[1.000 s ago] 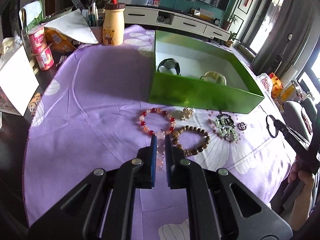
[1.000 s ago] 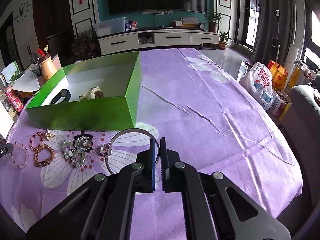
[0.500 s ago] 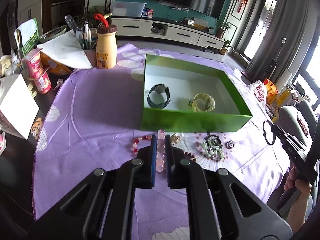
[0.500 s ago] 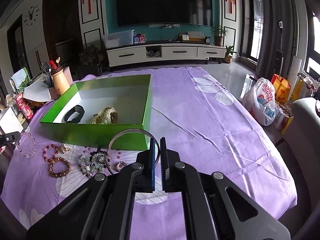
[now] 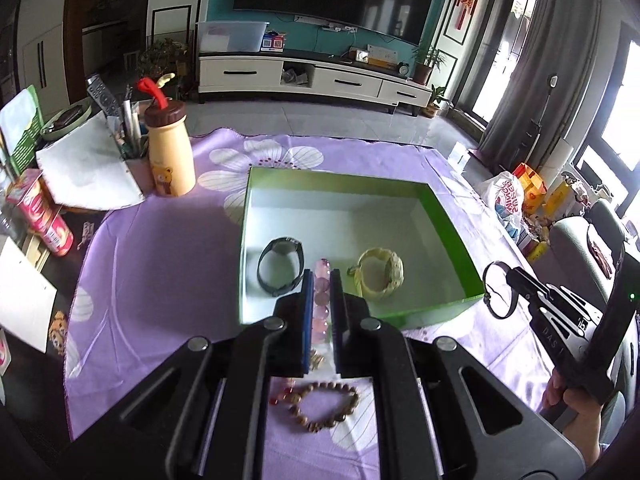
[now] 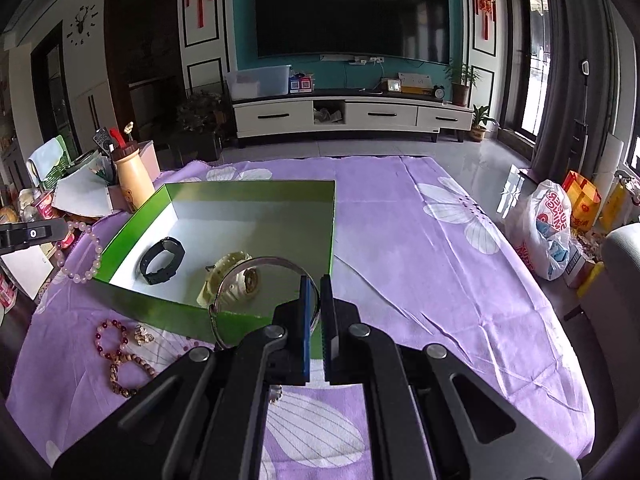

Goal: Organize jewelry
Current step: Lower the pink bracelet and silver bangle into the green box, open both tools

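In the box (image 5: 448, 236), the watch (image 5: 280, 266) lies left of the bangle (image 5: 380, 274).

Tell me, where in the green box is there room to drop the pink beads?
The green box has bare white floor across its whole far half, behind the black watch and the cream bracelet. A narrow gap lies between those two, right under the pink bead bracelet. Outside, the cloth before the box is crowded with the wooden bead bracelet.

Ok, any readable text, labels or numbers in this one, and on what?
"SUPER", rotated: white plastic shopping bag; its other words are unclear.
"DAS" (may continue): body of the black right gripper.
Pink cans, black wall clock, small boxes on the TV stand: too small to read.
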A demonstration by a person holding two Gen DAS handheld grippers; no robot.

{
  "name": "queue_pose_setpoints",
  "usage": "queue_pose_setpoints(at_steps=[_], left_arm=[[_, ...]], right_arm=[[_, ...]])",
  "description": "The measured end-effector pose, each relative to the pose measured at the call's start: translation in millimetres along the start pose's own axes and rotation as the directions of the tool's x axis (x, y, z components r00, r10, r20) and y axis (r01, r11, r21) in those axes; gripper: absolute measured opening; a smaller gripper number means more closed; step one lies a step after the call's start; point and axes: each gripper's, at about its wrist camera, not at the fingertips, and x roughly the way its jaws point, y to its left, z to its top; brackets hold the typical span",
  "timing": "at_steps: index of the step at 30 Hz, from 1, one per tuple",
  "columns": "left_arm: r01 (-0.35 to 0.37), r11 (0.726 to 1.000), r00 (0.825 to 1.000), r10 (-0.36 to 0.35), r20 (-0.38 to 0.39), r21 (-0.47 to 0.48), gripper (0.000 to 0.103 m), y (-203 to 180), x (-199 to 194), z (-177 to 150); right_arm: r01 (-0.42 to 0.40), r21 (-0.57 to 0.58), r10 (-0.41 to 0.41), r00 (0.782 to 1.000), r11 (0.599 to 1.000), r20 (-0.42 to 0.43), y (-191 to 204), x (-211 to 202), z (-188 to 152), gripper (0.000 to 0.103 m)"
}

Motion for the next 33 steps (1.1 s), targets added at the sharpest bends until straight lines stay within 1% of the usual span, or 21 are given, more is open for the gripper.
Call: queue_pose_setpoints(at_steps=[2,7,9,15,23,28,33], left_arm=[[0.001,1.000,1.000,-0.001,-0.010,0.002,0.007,-2.8,10.6,8.8],[-0.027,0.999,0.999,0.028,-0.040,0.027,0.007,-9.4,38.2,24.4],[-0.042,0.999,0.997,0.044,-0.059,0.031,0.007,-10.5,51.8,27.0],[-0.048,0.999,0.991,0.051,-0.120,0.022,0.007,-9.2,90.9,31.6],[-0.071,0.997,0.982,0.076,-0.175,0.035,0.007,-8.2,133.4,38.3],[-0.075,0.996,0.978,0.083,-0.189,0.047,0.008,-14.1,152.8,45.0],[-0.083,0.995,0.978,0.094,-0.188,0.063,0.008,-20.9,166.0,53.3]], right_arm=[[0.002,-0.006,-0.002,1.000,1.000,0.000,2.1,7.4,7.5,0.004],[0.017,-0.028,-0.018,1.000,0.999,-0.013,7.3,28.8,22.2,0.004],[0.029,-0.046,-0.030,0.999,0.999,-0.018,10.8,36.1,24.5,0.004],[0.039,-0.089,-0.043,0.998,0.995,-0.037,19.9,59.7,29.5,0.004],[0.052,-0.148,-0.064,0.995,0.988,-0.080,29.0,90.3,35.4,0.004],[0.067,-0.183,-0.085,0.992,0.981,-0.094,36.1,108.5,39.8,0.004],[0.091,-0.211,-0.114,0.988,0.973,-0.103,42.6,126.7,48.0,0.004]])
